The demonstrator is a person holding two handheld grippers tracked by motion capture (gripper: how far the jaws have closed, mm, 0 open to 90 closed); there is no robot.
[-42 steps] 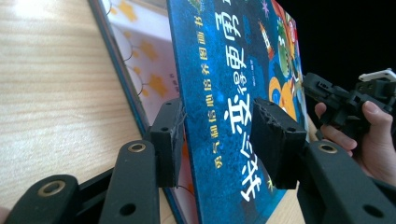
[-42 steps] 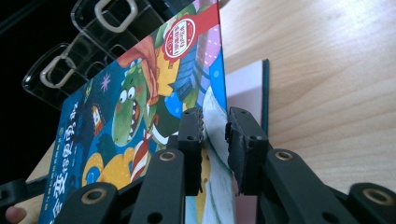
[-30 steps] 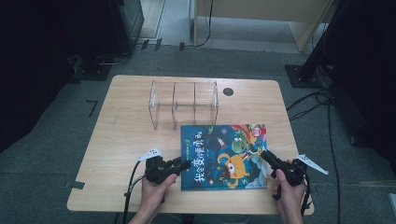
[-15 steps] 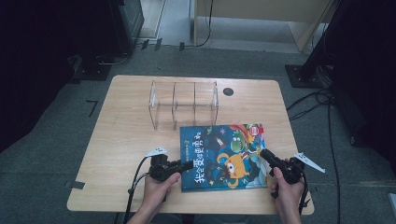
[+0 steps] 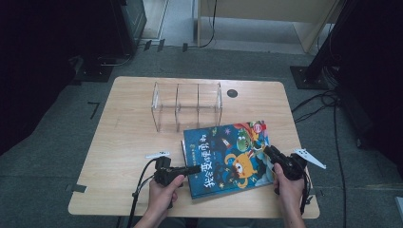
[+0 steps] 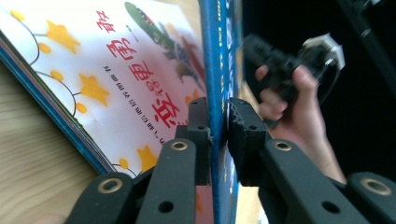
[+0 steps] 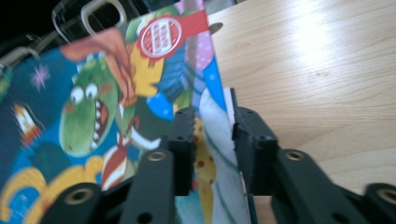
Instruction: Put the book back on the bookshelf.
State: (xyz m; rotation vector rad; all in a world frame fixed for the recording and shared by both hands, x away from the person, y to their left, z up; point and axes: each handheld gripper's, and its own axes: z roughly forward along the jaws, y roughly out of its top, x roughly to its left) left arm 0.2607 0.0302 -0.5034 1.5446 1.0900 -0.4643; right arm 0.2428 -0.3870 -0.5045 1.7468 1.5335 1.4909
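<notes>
My left gripper (image 5: pixel 192 169) has just been closing, and in its own view the pads now pinch the blue front cover of the picture book (image 5: pixel 228 156) along its spine-side edge, the cover raised off the pages beneath. Since a second ago that cover has come up between the pads where before the jaws stood wider at the book's edge. My right gripper (image 5: pixel 269 151) sits at the opposite edge; its jaws have just been opening a little, and in the right gripper view a few page edges stand between the pads (image 7: pixel 186 130) with a gap showing, so I read it as loose rather than clamped, though the blur there leaves some doubt. The book lies flat on the near right part of the table (image 5: pixel 123 142), just in front of the clear acrylic rack (image 5: pixel 187 105). I judge the left side secured and the right needing a firmer bite before any lift toward the rack
</notes>
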